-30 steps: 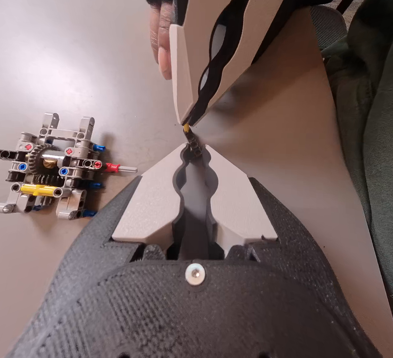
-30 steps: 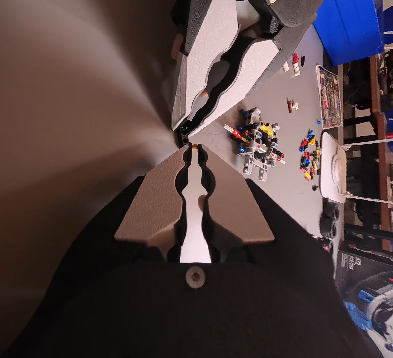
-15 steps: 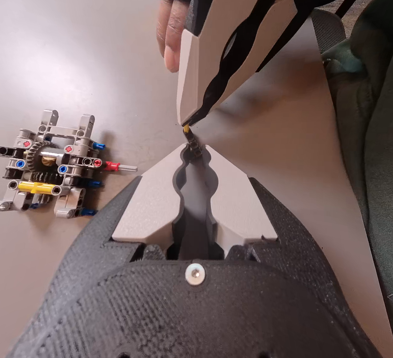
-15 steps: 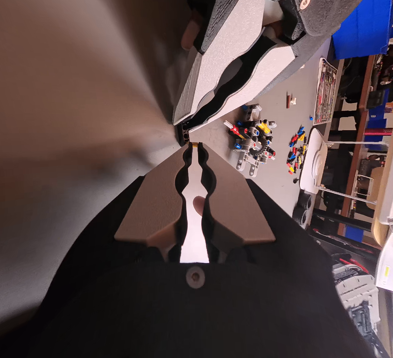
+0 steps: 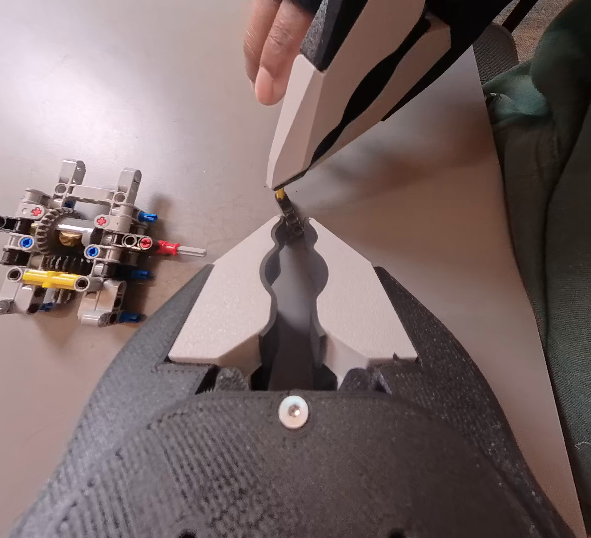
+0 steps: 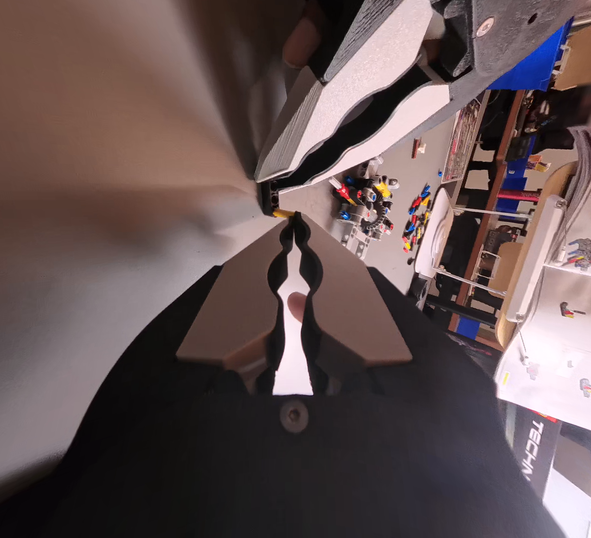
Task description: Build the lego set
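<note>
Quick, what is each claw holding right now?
Left gripper: shut on the black holed beam.
Right gripper: shut on the yellow pin sticking out of that beam.

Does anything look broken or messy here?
Nothing looks broken. The left gripper pinches a black holed beam; a yellow pin juts from its end at the right gripper. Small loose pieces lie scattered beyond the built model.

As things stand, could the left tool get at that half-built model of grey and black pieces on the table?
Probably, but not freely: the left tool is shut on a black beam. The half-built model lies apart to its left on open table with nothing between.
</note>
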A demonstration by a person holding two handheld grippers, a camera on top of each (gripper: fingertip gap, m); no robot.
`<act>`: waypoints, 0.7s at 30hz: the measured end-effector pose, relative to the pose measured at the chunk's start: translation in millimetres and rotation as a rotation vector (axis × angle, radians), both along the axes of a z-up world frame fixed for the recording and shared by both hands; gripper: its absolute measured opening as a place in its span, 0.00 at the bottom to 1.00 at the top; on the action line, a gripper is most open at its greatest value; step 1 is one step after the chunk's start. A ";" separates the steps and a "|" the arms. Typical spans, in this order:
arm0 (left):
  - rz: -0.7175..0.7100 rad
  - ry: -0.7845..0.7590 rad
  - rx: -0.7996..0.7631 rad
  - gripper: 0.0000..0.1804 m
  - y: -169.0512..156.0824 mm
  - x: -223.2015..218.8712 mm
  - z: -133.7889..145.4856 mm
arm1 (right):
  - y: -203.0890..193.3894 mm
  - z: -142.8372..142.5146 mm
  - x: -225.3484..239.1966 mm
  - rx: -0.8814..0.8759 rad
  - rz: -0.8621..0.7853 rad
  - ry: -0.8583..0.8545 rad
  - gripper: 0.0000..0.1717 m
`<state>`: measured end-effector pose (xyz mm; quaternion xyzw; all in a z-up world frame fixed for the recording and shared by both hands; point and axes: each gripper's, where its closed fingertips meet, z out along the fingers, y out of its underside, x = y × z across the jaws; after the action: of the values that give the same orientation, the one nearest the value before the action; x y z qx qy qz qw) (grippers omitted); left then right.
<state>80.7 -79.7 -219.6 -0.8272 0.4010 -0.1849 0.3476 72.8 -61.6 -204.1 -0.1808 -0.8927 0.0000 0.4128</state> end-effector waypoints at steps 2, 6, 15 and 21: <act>-0.001 0.006 0.003 0.05 0.0 -0.7 0.2 | 0.0 0.3 -1.4 -0.064 -0.019 0.009 0.00; -0.004 0.022 0.012 0.05 0.7 -2.7 -0.1 | -0.9 0.1 -0.4 -0.249 -0.017 0.007 0.04; -0.085 0.101 0.103 0.10 3.0 -14.0 0.7 | -8.1 18.8 1.4 -0.976 -0.016 -0.055 0.18; -0.038 0.137 0.140 0.11 6.4 -34.7 1.4 | -2.6 20.0 -0.1 -1.089 -0.026 -0.064 0.19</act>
<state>46.0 -73.2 -218.3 -0.8037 0.4514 -0.1060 0.3729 72.7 -64.2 -184.0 -0.3792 -0.7736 0.4516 0.2319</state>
